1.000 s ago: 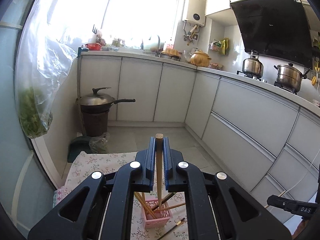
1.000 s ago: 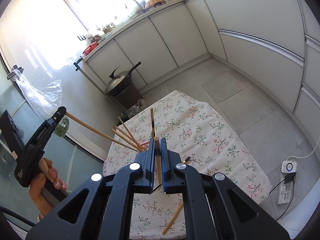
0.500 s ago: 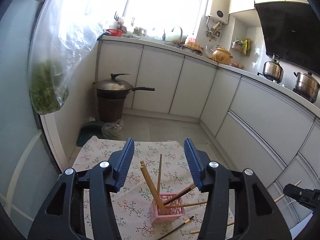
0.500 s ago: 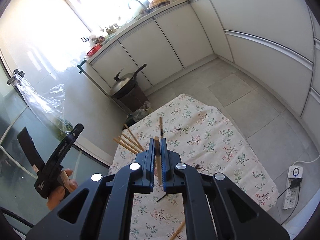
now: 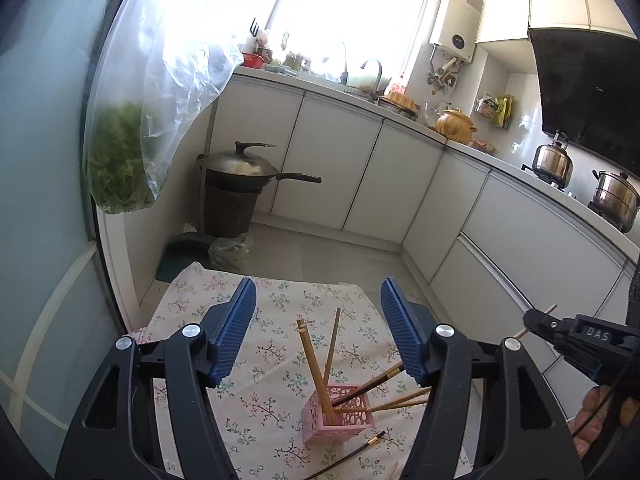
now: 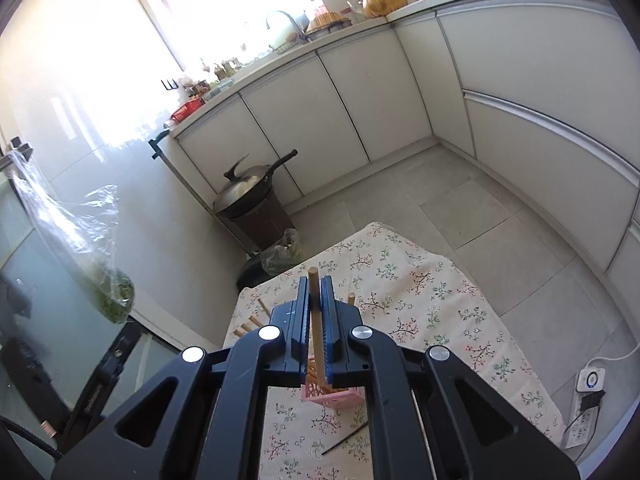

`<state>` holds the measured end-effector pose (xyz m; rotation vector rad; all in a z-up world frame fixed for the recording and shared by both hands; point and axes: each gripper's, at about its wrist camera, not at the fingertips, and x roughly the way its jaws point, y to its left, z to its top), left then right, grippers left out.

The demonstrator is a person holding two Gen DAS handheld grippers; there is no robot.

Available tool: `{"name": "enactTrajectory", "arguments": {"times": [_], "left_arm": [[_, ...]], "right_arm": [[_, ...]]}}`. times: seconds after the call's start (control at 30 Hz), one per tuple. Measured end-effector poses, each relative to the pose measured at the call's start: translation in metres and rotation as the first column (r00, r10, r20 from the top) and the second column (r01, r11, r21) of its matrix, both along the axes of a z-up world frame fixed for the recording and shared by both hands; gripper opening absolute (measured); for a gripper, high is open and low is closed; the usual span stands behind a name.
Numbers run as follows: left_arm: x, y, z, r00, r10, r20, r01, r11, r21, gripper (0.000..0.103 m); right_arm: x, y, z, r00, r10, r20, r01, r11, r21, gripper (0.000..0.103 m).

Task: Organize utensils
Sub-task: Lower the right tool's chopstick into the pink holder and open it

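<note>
A pink holder (image 5: 340, 416) stands on the floral tablecloth (image 5: 272, 360) with several chopsticks (image 5: 314, 360) leaning in it. My left gripper (image 5: 316, 328) is open and empty above it. My right gripper (image 6: 316, 312) is shut on a wooden chopstick (image 6: 317, 320), held upright over the pink holder (image 6: 336, 394). The right gripper also shows at the right edge of the left wrist view (image 5: 560, 328). A dark chopstick (image 5: 352, 454) lies on the cloth in front of the holder, also seen in the right wrist view (image 6: 346, 438).
A lidded wok (image 5: 244, 168) sits on a brown bin beyond the table. A plastic bag of greens (image 5: 120, 168) hangs at the left. White cabinets (image 5: 400, 184) line the room. A power strip (image 6: 588, 388) lies on the floor at the right.
My left gripper let go of its chopstick into the pink holder, opened wide and drew back. My right gripper moved over the holder with its chopstick.
</note>
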<state>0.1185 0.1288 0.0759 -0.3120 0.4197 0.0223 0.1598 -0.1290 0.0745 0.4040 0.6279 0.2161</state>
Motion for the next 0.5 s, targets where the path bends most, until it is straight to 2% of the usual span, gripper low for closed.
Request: {"name": "enactTrajectory", "arguments": {"times": [0.17, 0.3, 0.37, 0.47, 0.5], "left_arm": [[0.007, 0.001, -0.010, 0.999, -0.009, -0.040, 0.009, 1.000, 0.003, 0.062], [0.010, -0.003, -0.015, 0.998, -0.026, -0.063, 0.027, 1.000, 0.016, 0.062], [0.009, -0.008, -0.015, 0.997, -0.041, -0.065, 0.043, 0.999, 0.029, 0.062], [0.006, -0.020, -0.014, 0.996, -0.064, -0.068, 0.068, 0.996, 0.050, 0.062], [0.005, -0.023, -0.013, 0.995, -0.070, -0.066, 0.074, 0.996, 0.059, 0.062]], "right_arm": [[0.023, 0.020, -0.028, 1.000, -0.008, 0.011, 0.008, 0.999, -0.045, 0.010], [0.034, 0.029, -0.046, 1.000, 0.020, -0.002, -0.020, 0.999, -0.038, 0.011], [0.030, 0.031, -0.045, 1.000, 0.026, -0.008, -0.026, 0.999, -0.028, 0.011], [0.013, 0.031, -0.034, 0.999, 0.031, 0.029, -0.029, 0.996, -0.083, 0.012], [0.009, 0.031, -0.031, 0.999, 0.031, 0.037, -0.027, 0.995, -0.095, 0.015]]}}
